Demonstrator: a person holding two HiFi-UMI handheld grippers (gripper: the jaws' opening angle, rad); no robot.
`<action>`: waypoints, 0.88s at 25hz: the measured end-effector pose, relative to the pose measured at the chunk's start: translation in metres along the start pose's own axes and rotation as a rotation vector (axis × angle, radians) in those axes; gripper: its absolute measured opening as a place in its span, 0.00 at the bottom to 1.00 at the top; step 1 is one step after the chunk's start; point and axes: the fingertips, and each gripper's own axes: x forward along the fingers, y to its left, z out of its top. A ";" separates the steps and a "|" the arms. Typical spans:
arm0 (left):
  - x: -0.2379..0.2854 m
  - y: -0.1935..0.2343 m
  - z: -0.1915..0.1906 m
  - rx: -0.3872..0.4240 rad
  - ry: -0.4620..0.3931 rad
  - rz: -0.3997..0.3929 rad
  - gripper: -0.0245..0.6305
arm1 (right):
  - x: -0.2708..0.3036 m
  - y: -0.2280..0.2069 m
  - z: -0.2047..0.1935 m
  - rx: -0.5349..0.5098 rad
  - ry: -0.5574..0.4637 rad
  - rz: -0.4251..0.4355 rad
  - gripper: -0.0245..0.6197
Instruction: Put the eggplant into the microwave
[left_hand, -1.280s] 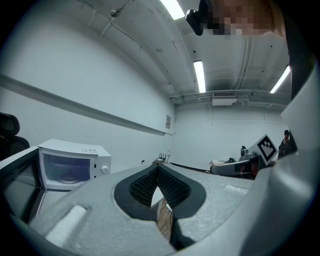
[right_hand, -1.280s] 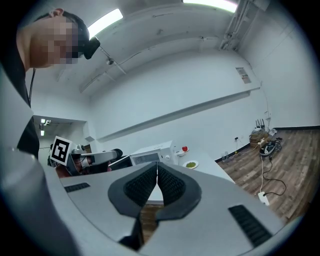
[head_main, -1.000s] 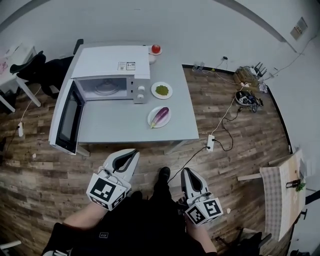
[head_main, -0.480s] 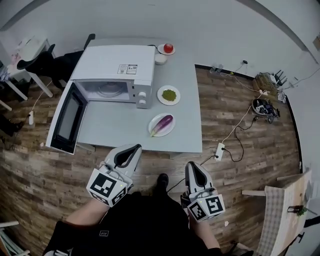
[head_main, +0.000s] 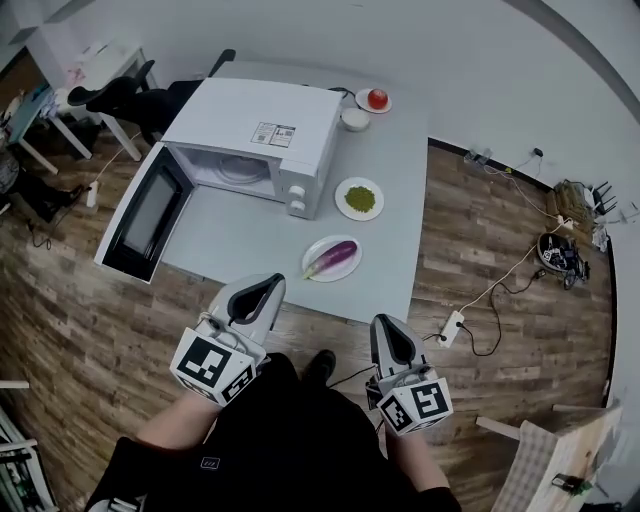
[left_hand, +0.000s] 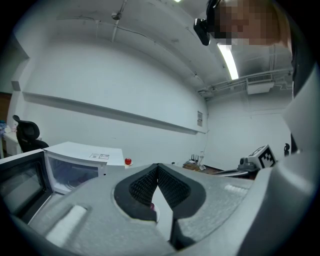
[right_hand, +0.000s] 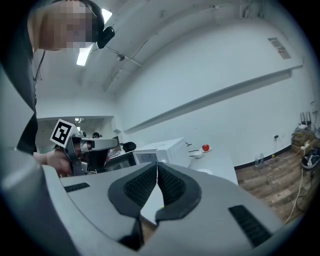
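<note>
Your left gripper (head_main: 265, 288) is clenched, its ribbed pads meeting at the tips with nothing between them. Your right gripper (head_main: 388, 325) is clenched and empty in the same way. Both hang off the near edge of the bench (head_main: 400, 200), in the lower half of the head view, and touch nothing.

The eggplant (head_main: 333, 258) lies just above them in that view, roughly between the two, about as near one as the other. It rests on a white plate (head_main: 311, 270) close to the bench's near edge. Its long axis runs from lower left to upper right.

The microwave (head_main: 255, 125) sits further off at the upper left, with its door (head_main: 150, 215) swung wide open. I judge that you must release a gripper before reaching, and close it across the eggplant's narrow width.
</note>
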 end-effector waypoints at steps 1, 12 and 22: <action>0.000 0.001 0.000 -0.001 -0.001 0.012 0.05 | 0.005 0.000 -0.001 -0.001 0.007 0.016 0.06; -0.015 0.044 -0.012 -0.022 0.019 0.069 0.05 | 0.069 0.024 -0.009 -0.128 0.118 0.096 0.06; -0.004 0.074 -0.042 -0.040 0.082 0.137 0.05 | 0.106 0.013 -0.029 -0.342 0.203 0.142 0.07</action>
